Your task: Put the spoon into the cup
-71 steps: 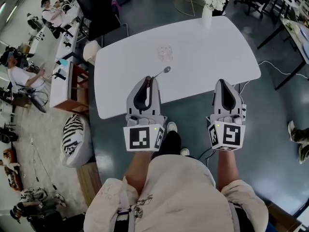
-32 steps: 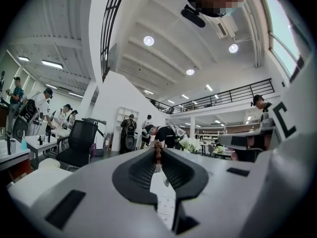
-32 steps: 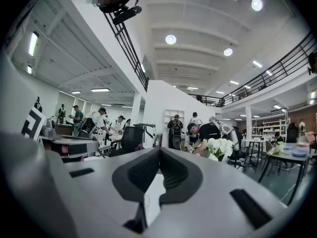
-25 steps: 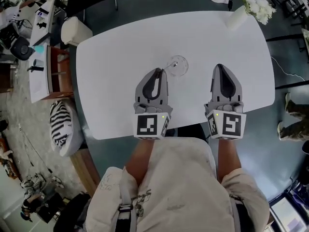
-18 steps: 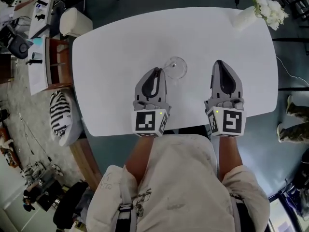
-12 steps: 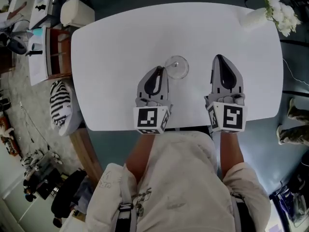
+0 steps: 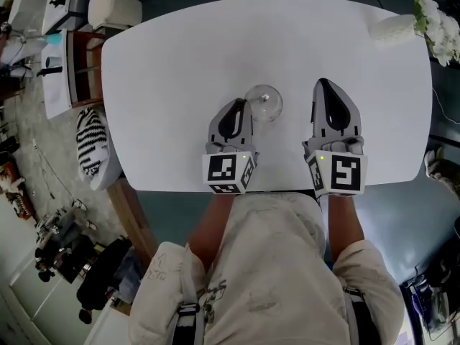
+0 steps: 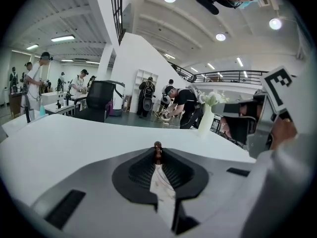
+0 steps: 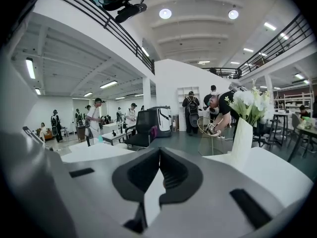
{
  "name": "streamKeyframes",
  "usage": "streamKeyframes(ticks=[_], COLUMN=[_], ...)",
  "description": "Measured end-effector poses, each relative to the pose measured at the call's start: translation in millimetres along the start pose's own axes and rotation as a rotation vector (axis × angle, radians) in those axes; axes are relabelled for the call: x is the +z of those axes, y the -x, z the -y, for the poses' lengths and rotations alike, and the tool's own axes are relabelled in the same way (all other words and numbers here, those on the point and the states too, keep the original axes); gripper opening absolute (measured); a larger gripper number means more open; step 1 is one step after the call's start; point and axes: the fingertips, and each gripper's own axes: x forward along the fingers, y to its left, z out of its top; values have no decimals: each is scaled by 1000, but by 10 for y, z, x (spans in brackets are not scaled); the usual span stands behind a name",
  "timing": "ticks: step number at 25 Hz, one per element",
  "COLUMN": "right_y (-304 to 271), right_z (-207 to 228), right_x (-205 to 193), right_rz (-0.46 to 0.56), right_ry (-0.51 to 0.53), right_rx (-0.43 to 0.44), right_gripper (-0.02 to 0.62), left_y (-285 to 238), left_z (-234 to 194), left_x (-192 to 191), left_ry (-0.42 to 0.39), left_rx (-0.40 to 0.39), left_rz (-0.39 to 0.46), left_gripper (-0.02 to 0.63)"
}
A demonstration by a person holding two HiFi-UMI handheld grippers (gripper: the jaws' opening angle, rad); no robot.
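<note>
Cup (image 7: 264,105) and corner vase (image 7: 397,27) seemingly alone obstruct the table (image 7: 165,70).

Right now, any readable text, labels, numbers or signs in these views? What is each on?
No readable word, brand or number in any view.
left marker cube: black-and-white square code patterns, not letters.
right marker cube: the same kind of code patterns, not letters.
side desk at the head view's left edge: the items on it are too small to read.

no words, numbers or brand labels can be read anywhere here.
</note>
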Motion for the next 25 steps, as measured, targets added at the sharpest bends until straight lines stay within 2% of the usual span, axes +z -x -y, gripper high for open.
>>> streamKeyframes(ticks=[5,18,25], right_y=[-66,-53,40], right_z=[11,-50,-100], right_x=[-36,-81,28], right_rz=[-7,-13,4], right_ry=[-12,-17,-1], right_rx=[6,13,13], right_gripper=[-12,-12,-12], left_y=[-45,-57,2], left_z=[-65,-76,-82], left_x=[-53,-125,-72], left_ry=[10,-51,-56], left_rx=[24,40,25], left_rz=[-14,-16,-9], left_gripper=[40,64,120])
